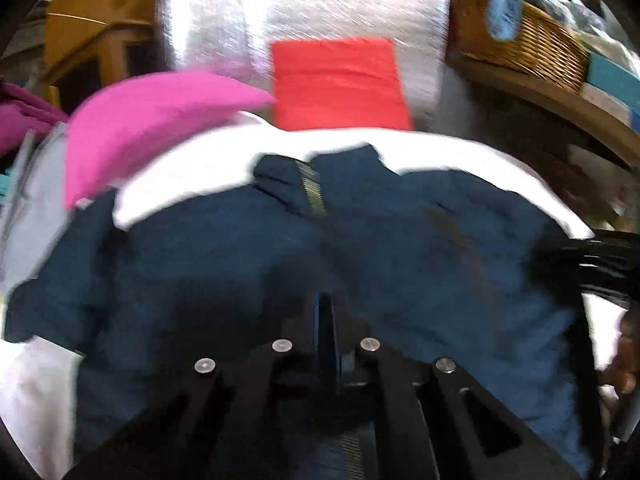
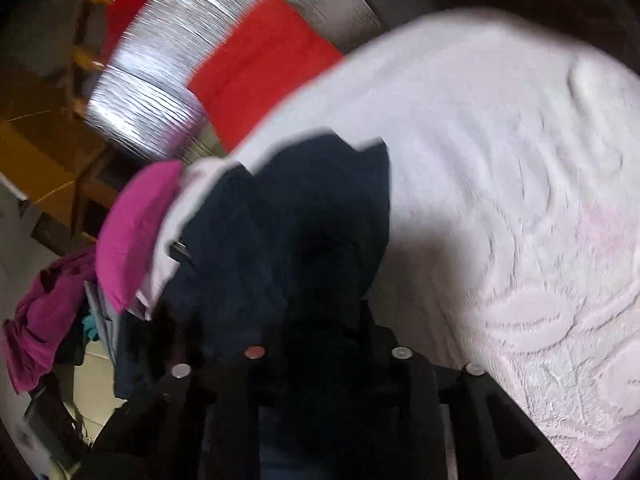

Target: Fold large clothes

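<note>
A dark navy zipped garment [image 1: 280, 264] lies spread over a white textured bedspread [image 1: 224, 168]. My left gripper [image 1: 326, 320] is shut on the navy garment, its fingers pressed together in the cloth near the zip. In the right wrist view the same navy garment [image 2: 288, 224] drapes over my right gripper [image 2: 320, 320] and hides the fingertips; the fingers look closed in the cloth. The white bedspread [image 2: 500, 200] fills the right side of that view. The other gripper shows dark at the right edge of the left wrist view [image 1: 592, 264].
A folded red cloth [image 1: 340, 84] lies beyond on a silver mat [image 1: 320, 8]. A pink folded garment [image 1: 140, 132] sits at the left, with a magenta pile [image 2: 44, 312] further left. A wicker basket [image 1: 528, 40] stands on a shelf at the right.
</note>
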Motion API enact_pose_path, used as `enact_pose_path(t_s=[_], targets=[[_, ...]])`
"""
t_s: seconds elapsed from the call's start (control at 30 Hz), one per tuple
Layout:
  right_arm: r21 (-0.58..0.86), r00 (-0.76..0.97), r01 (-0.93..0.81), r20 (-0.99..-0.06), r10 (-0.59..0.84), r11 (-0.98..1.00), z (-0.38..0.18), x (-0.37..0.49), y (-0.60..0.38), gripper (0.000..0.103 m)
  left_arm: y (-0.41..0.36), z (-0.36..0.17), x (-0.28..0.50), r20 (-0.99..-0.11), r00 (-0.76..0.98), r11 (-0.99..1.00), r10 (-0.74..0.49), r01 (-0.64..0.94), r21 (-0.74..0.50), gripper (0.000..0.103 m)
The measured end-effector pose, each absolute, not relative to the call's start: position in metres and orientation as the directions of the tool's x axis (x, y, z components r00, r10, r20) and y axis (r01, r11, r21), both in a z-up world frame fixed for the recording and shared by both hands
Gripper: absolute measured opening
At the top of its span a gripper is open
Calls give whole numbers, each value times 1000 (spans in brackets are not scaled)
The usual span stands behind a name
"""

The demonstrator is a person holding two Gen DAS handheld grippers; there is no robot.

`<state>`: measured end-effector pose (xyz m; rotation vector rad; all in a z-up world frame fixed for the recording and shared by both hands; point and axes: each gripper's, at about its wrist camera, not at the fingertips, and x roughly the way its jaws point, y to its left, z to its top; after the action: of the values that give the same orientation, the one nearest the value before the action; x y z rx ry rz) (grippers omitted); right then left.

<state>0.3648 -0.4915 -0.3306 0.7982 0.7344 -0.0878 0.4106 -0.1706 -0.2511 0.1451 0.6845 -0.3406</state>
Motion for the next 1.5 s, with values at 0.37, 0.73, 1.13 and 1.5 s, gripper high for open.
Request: enact_pose_path(t_s=[0.37, 0.73, 1.13, 1.5], targets=[[557, 815, 419, -579, -26, 717, -299, 314, -492, 41, -42, -207, 427, -606, 792, 997, -74, 48, -59, 77], [631, 697, 289, -654, 293, 719, -308, 394, -368, 82, 83, -209, 431, -646, 752, 973, 135, -225, -59, 87], [605, 796, -58, -452, 402, 794, -218, 405, -265, 78, 156, -220, 423, -700, 698, 930, 154, -341, -136, 87], [449, 577, 213, -774, 259, 868, -345, 424, -298, 44, 175, -258, 438, -789, 615, 874, 7, -387, -294, 87]])
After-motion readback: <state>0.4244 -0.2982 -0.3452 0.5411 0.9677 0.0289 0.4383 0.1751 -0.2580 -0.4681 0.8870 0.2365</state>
